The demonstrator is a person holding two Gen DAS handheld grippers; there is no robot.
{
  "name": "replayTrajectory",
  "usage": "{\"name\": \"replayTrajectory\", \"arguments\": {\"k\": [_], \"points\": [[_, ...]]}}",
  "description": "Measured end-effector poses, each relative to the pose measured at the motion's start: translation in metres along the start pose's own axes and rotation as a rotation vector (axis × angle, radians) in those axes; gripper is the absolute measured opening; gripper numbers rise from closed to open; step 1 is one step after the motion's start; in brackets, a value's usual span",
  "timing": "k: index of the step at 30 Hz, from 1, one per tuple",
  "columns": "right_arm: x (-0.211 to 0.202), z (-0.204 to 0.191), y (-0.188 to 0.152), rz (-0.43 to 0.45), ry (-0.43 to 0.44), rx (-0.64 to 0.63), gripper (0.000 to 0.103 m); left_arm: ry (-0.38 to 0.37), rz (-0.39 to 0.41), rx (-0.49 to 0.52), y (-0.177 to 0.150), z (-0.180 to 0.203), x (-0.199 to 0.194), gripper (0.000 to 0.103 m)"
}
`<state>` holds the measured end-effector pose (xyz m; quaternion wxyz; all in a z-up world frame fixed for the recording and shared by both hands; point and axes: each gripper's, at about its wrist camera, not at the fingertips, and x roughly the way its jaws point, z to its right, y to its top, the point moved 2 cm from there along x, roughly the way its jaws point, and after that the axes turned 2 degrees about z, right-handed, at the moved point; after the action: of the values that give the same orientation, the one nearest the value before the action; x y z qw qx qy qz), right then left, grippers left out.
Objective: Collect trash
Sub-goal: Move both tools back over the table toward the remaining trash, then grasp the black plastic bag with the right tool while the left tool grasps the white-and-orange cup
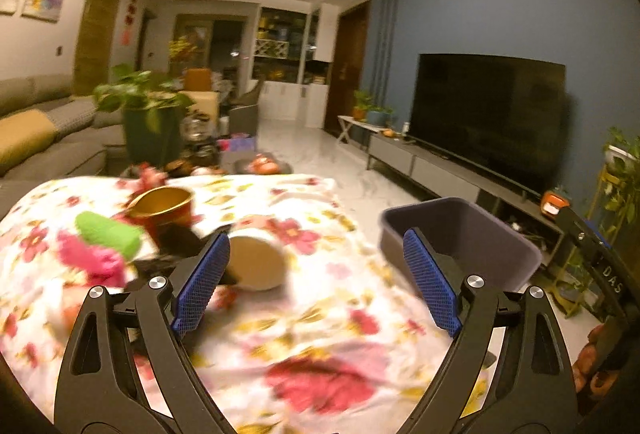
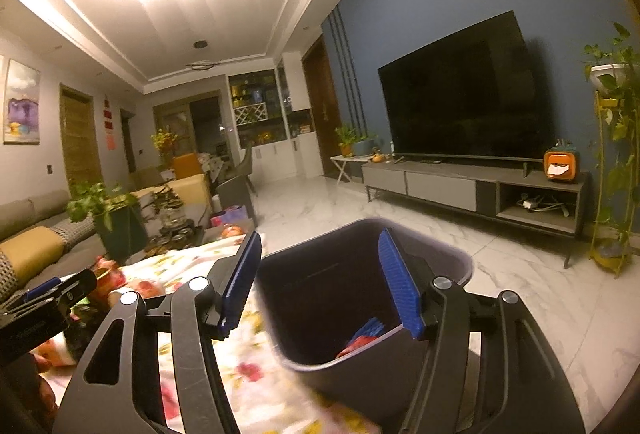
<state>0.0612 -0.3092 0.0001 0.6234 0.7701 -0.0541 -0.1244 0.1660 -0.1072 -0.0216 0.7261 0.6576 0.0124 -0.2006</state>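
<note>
Over the floral tablecloth (image 1: 312, 314), the left gripper (image 1: 316, 282) is spread wide with nothing in it, paper cup (image 1: 256, 264) lying just past its left finger. Right gripper (image 2: 320, 282) hangs open too above the grey bin (image 2: 344, 314), some red and blue trash (image 2: 364, 334) already inside.

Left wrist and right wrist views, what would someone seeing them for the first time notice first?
The flowered tablecloth fills the foreground of the left wrist view, with a paper cup lying on its side by the left gripper, whose blue fingers are spread open. A dark bin stands at the table's edge under the open right gripper, with something red and blue at its bottom. A big black TV hangs before the blue wall.
</note>
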Motion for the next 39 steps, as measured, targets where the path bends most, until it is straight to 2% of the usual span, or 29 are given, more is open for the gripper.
{"name": "replayTrajectory", "arguments": {"k": [9, 15, 26, 39], "points": [[-0.016, -0.057, -0.014, -0.038, 0.094, -0.041, 0.061, 0.200, 0.012, -0.063, -0.021, -0.083, -0.044, 0.087], [-0.021, -0.103, -0.028, -0.062, 0.171, -0.084, 0.061, 0.287, 0.009, -0.118, -0.035, -0.133, -0.066, 0.087], [-0.020, -0.173, -0.053, -0.113, 0.280, -0.144, 0.061, 0.342, 0.019, -0.155, -0.044, -0.179, -0.089, 0.087], [0.000, -0.238, -0.092, -0.182, 0.391, -0.206, 0.061, 0.400, 0.033, -0.148, -0.048, -0.201, -0.091, 0.087]]}}
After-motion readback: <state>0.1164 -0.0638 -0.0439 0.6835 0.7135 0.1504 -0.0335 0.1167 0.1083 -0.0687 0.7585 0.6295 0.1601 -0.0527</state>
